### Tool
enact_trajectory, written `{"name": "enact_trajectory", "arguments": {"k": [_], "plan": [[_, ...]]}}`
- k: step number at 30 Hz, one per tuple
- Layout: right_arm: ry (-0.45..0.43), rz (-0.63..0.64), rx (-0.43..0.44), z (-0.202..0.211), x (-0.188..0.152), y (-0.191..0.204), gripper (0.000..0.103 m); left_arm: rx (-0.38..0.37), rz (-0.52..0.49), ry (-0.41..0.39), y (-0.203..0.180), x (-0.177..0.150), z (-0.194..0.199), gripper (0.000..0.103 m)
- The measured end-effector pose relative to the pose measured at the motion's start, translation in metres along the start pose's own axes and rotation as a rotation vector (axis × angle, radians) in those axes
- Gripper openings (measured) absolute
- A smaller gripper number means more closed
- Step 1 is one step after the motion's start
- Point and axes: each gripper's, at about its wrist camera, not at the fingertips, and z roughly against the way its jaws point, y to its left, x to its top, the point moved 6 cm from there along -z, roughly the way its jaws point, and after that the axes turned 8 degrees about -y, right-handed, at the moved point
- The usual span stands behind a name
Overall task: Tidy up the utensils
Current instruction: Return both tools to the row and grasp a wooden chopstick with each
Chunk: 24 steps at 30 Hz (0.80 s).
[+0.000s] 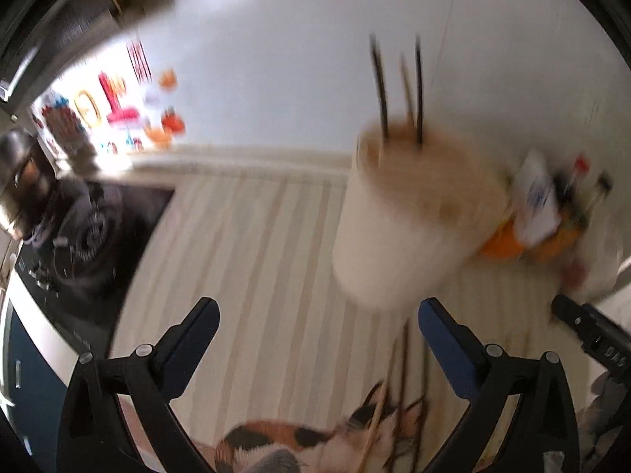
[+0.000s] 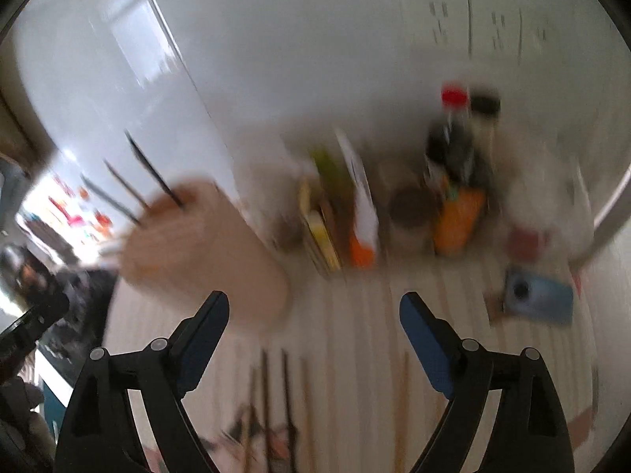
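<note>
Both views were blurred. Nearest the left wrist camera, the left gripper had its jaws wide apart with nothing between them, above the striped bench. Loose chopsticks lay on the bench by its right jaw. Beyond stood a pale holder with three chopsticks upright in it. In the right wrist view, the right gripper also stood open and empty, more chopsticks lying below it. Bottles crowded the wall behind.
</note>
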Motion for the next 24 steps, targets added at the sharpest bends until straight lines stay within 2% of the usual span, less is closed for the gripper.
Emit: {"name": "enact_trajectory", "arguments": {"k": [4, 8, 11, 15, 17, 19, 20, 24], "plan": [[0.146, 0.018, -0.016, -0.032, -0.051, -0.006, 0.086, 0.039, -0.057, 0.121, -0.006, -0.047, -0.038, 0.103], [0.301, 0.055, -0.025, -0.067, -0.102, -0.004, 0.067, 0.065, -0.105, 0.234, -0.010, -0.090, -0.070, 0.103], [0.382, 0.085, -0.022, -0.090, -0.133, 0.003, 0.057, 0.073, -0.124, 0.282, -0.012, -0.109, -0.080, 0.103], [0.434, 0.111, -0.024, -0.107, -0.155, 0.012, 0.044, 0.077, -0.161, 0.315, -0.018, -0.125, -0.088, 0.103], [0.461, 0.132, -0.051, -0.114, -0.166, 0.013, 0.029, 0.073, -0.173, 0.319, -0.022, -0.127, -0.089, 0.103], [0.468, 0.157, -0.076, -0.117, -0.170, 0.014, 0.020, 0.067, -0.184, 0.320, -0.027, -0.133, -0.088, 0.103], [0.457, 0.180, -0.100, -0.115, -0.169, 0.015, 0.009, 0.064, -0.192, 0.320, -0.030, -0.134, -0.088, 0.103], [0.472, 0.175, -0.134, -0.110, -0.169, 0.003, 0.007, 0.054, -0.246, 0.311, -0.041, -0.135, -0.089, 0.100]]}}
